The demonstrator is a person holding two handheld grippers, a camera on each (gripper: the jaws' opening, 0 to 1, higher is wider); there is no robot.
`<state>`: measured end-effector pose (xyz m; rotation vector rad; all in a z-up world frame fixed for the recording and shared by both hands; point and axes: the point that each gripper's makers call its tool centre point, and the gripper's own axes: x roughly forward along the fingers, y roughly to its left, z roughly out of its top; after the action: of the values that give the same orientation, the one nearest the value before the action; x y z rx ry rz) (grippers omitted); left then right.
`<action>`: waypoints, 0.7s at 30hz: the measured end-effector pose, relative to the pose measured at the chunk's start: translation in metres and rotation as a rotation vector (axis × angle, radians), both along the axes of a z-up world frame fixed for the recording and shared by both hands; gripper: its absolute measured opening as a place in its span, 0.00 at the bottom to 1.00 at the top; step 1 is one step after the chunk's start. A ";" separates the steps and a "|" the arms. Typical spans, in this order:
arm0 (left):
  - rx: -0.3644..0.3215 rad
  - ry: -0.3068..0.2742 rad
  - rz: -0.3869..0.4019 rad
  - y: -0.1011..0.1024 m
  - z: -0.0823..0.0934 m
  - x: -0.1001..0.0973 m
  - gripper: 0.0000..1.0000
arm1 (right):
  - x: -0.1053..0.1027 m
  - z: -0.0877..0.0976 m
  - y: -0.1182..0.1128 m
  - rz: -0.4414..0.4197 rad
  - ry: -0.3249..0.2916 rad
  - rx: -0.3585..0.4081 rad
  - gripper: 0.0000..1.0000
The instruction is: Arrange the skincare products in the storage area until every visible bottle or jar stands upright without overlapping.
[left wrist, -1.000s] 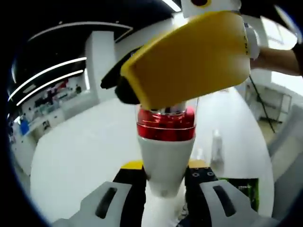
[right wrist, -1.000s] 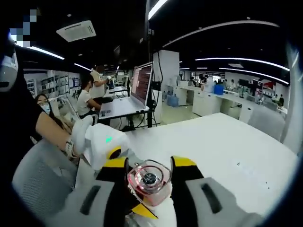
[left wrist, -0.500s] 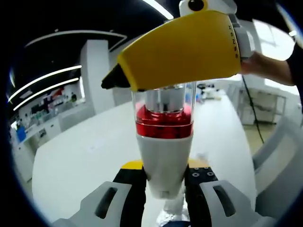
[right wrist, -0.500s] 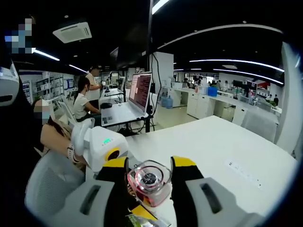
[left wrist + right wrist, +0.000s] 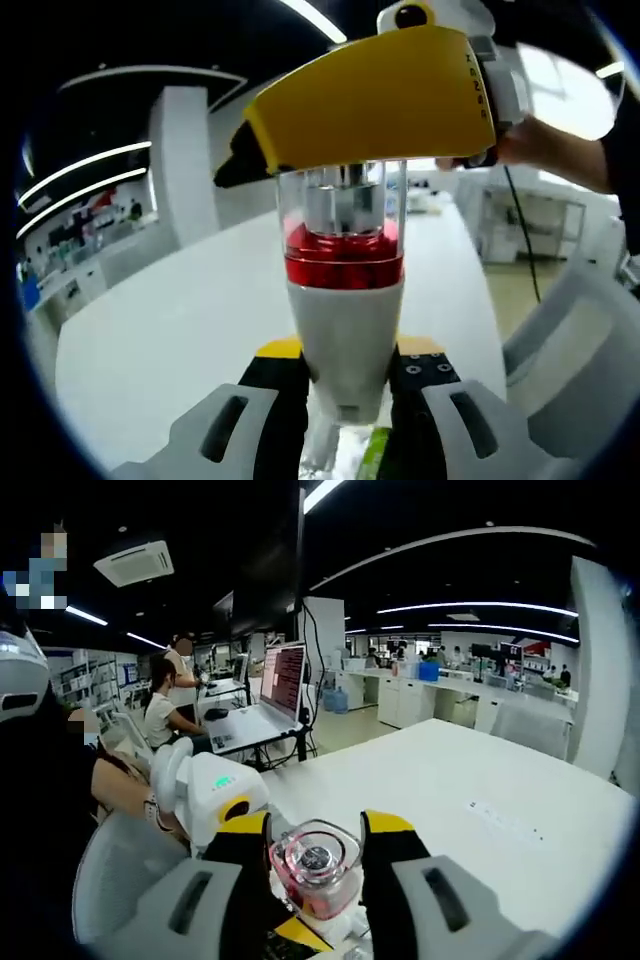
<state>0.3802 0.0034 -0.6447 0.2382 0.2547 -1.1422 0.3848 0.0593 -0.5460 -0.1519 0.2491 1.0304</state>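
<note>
A bottle point(image 5: 345, 320) with a white body, a red band and a clear cap is held up above the table. In the left gripper view my left gripper point(image 5: 348, 350) is shut on its white body. The yellow right gripper point(image 5: 380, 95) sits across the clear cap from above. In the right gripper view I look down on the cap of this bottle point(image 5: 315, 865), which sits between the shut jaws of my right gripper point(image 5: 316, 828). The white and yellow left gripper point(image 5: 215, 790) shows just to the left of it.
The white table point(image 5: 170, 330) stretches out below and to the right point(image 5: 470, 810). A grey chair point(image 5: 120, 880) stands at its edge. A green packet point(image 5: 372, 450) lies under the bottle. A laptop point(image 5: 275, 685) and seated people are behind.
Both views have swung a little with the hands. The bottle stays held at both ends, and the right gripper now lies more level across the cap.
</note>
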 end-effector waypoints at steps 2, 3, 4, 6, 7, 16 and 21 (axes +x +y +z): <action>0.003 0.001 -0.015 -0.006 -0.001 -0.006 0.28 | -0.005 -0.001 -0.006 -0.011 -0.002 0.001 0.34; 0.003 0.003 -0.020 -0.008 -0.001 -0.008 0.28 | -0.007 -0.001 -0.009 -0.017 0.000 0.003 0.34; 0.003 0.006 -0.029 -0.012 -0.002 -0.012 0.28 | -0.009 -0.001 -0.013 -0.026 0.003 0.008 0.34; 0.002 0.011 -0.041 -0.017 -0.003 -0.016 0.28 | -0.012 -0.002 -0.019 -0.038 0.007 0.016 0.34; 0.003 0.014 -0.050 -0.020 -0.004 -0.019 0.28 | -0.015 -0.003 -0.022 -0.045 0.009 0.022 0.34; 0.015 0.037 -0.101 -0.036 -0.013 -0.035 0.28 | -0.025 -0.011 -0.042 -0.101 0.028 0.051 0.34; 0.017 0.048 -0.112 -0.040 -0.016 -0.040 0.28 | -0.029 -0.013 -0.044 -0.120 0.027 0.056 0.34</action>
<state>0.3402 -0.0364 -0.6606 0.2429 0.2966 -1.2586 0.3560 0.0148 -0.5591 -0.0715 0.2503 0.9194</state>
